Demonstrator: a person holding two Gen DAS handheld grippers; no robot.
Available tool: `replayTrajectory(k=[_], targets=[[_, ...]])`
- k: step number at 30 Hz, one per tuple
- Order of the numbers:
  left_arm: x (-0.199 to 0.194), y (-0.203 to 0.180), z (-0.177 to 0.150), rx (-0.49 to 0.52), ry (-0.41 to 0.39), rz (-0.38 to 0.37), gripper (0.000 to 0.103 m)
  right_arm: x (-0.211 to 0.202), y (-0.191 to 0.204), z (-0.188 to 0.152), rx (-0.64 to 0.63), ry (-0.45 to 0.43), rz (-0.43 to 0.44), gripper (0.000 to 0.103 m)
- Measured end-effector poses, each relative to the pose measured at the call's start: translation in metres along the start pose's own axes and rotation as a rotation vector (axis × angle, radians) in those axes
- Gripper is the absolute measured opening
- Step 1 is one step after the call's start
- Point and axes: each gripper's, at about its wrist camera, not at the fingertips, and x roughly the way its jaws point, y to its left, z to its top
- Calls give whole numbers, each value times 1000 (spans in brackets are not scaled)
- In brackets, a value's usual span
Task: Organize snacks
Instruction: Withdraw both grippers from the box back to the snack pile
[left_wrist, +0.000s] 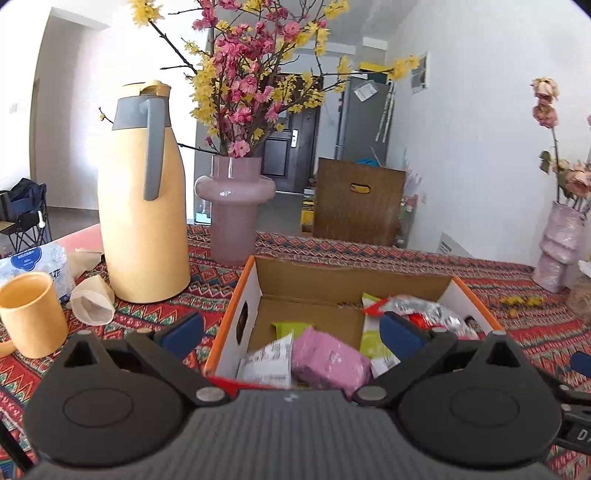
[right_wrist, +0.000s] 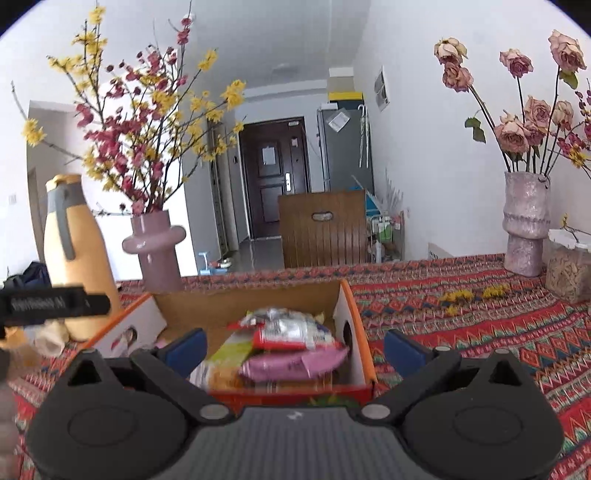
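Note:
An open cardboard box (left_wrist: 255, 291) with orange rims sits on the patterned tablecloth and holds several snack packets: a pink packet (left_wrist: 328, 360), a lime-green one (left_wrist: 373, 338), a white one (left_wrist: 267, 360) and a silver-red one (left_wrist: 424, 310). My left gripper (left_wrist: 291, 332) is open and empty, just above the box's near left part. In the right wrist view the box (right_wrist: 352, 317) holds the pink packet (right_wrist: 291, 363) and the silver-red packet (right_wrist: 291, 330). My right gripper (right_wrist: 293, 349) is open and empty over the box's near right side.
A yellow thermos jug (left_wrist: 142, 206), a pink vase of blossoms (left_wrist: 234, 210), a yellow mug (left_wrist: 31, 314), paper cups (left_wrist: 92, 299) and a tissue pack (left_wrist: 37, 258) stand left of the box. A rose vase (right_wrist: 524, 225) and a jar (right_wrist: 569, 266) stand at the right.

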Motion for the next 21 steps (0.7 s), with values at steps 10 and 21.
replayTrajectory(k=[10,21], targets=[[-18,34,-40,32,76,13,103,-27,-12,-44,-18,91,-28,102],[-11,61,-78,22,82,45,103,-27,-26,-71,8,125,-73,102]])
